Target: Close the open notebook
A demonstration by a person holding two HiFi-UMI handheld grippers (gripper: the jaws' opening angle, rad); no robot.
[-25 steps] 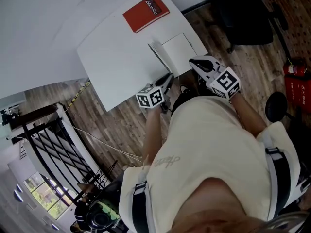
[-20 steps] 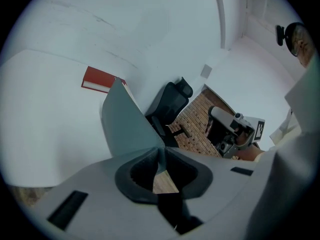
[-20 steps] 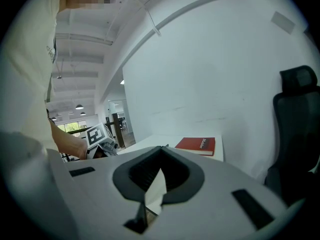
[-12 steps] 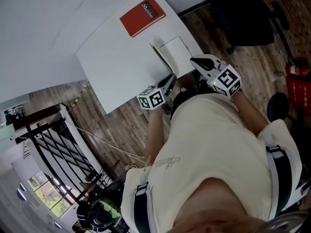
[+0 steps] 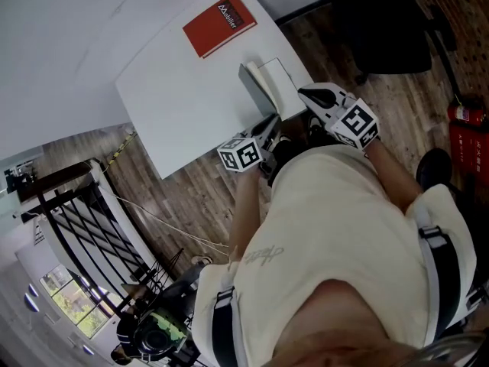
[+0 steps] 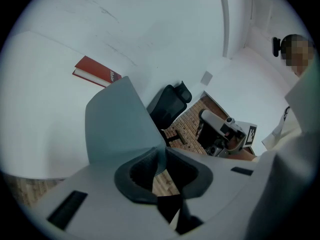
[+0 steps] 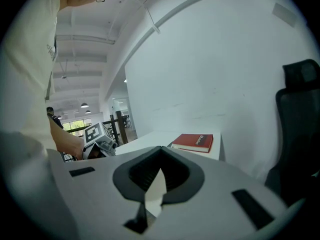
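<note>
The notebook (image 5: 279, 85) lies at the near right edge of the white table (image 5: 176, 90), half folded. Its grey left cover (image 6: 117, 119) stands steeply up, pinched at its edge by my left gripper (image 6: 159, 156), which is shut on it. In the head view the left gripper (image 5: 269, 121) reaches in from below the notebook. My right gripper (image 5: 304, 94) sits at the notebook's right edge. A white page edge (image 7: 156, 184) shows between its nearly closed jaws (image 7: 159, 176). The pages under the raised cover are hidden.
A red book (image 5: 219, 24) lies at the table's far end, apart from the notebook. A black office chair (image 5: 386, 21) stands right of the table on the wood floor. A fire extinguisher (image 5: 467, 115) is at the far right, and a black railing (image 5: 84, 228) at the left.
The grey cover has swung up from nearly flat to steeply raised, so the notebook looks narrower. Both grippers have shifted slightly along with it.
</note>
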